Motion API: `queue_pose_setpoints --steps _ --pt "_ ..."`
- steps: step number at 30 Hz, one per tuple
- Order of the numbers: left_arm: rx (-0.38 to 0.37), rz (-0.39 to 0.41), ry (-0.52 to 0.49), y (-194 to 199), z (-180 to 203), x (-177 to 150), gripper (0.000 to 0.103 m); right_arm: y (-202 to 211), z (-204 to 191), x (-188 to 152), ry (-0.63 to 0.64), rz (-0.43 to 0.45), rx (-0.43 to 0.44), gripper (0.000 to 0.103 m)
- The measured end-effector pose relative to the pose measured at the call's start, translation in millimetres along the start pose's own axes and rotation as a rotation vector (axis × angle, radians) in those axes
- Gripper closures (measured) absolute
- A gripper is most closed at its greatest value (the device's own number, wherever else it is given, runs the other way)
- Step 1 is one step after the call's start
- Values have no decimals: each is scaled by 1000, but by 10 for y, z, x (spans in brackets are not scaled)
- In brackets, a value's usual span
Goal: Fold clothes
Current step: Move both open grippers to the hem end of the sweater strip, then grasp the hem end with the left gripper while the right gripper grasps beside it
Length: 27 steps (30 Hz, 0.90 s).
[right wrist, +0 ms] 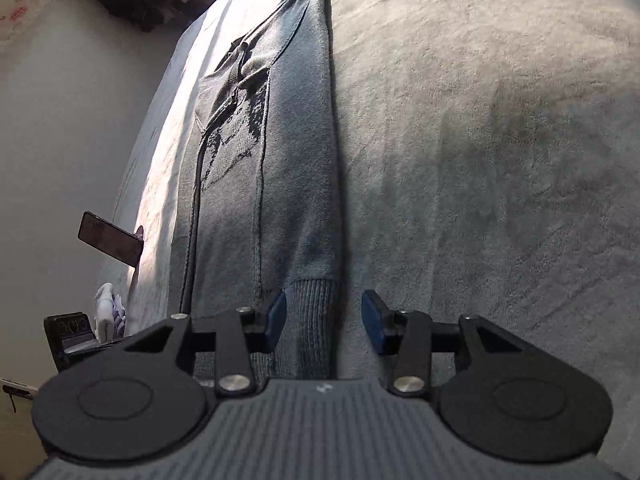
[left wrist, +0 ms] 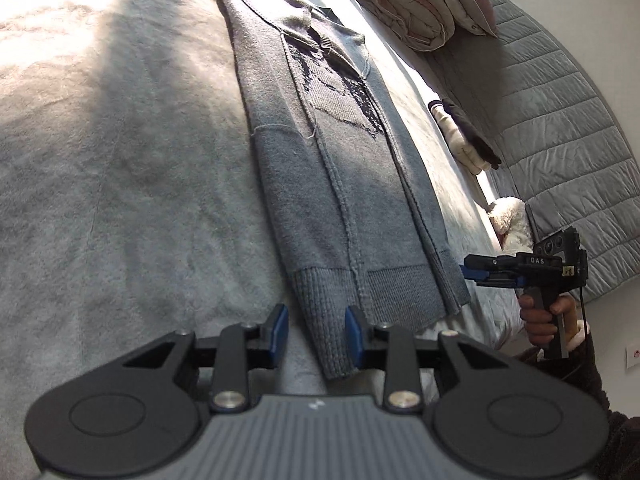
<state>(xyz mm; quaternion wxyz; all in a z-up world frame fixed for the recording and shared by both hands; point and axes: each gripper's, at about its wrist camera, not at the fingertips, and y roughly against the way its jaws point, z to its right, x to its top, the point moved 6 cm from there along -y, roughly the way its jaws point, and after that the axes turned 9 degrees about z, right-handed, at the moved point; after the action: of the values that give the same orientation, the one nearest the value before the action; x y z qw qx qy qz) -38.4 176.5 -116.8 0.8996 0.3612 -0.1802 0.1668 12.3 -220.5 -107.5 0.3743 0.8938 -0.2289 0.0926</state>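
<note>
While the sweater (left wrist: 340, 184) lies folded lengthwise, left gripper (left wrist: 316, 334) and right gripper (right wrist: 324, 320) stand open

Folded grey sweater (right wrist: 276, 152) hem between open tool (right wrist: 324, 316) fingers.

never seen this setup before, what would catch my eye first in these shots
A grey knitted sweater, folded lengthwise into a long strip, runs up the middle of a pale plush bedspread. The left gripper and right gripper sit at its ribbed hem, blue pads apart on either side of the knit, not pinching it. Far right in the left view, bundled bedding lies by a quilted headboard.
</note>
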Motion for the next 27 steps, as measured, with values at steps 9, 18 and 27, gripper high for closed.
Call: queue_pose_setpoints --steps 9,18,27 --pt "-87 -46 33 -176 89 -80 73 -120 -58 -159 -9 -92 98 58" --pt "-128 -36 32 -177 200 -50 87 -195 -177 -222 -11 -149 134 82" --pt "-256 97 94 -117 379 250 91 -100 -382 74 -27 -42 213 85"
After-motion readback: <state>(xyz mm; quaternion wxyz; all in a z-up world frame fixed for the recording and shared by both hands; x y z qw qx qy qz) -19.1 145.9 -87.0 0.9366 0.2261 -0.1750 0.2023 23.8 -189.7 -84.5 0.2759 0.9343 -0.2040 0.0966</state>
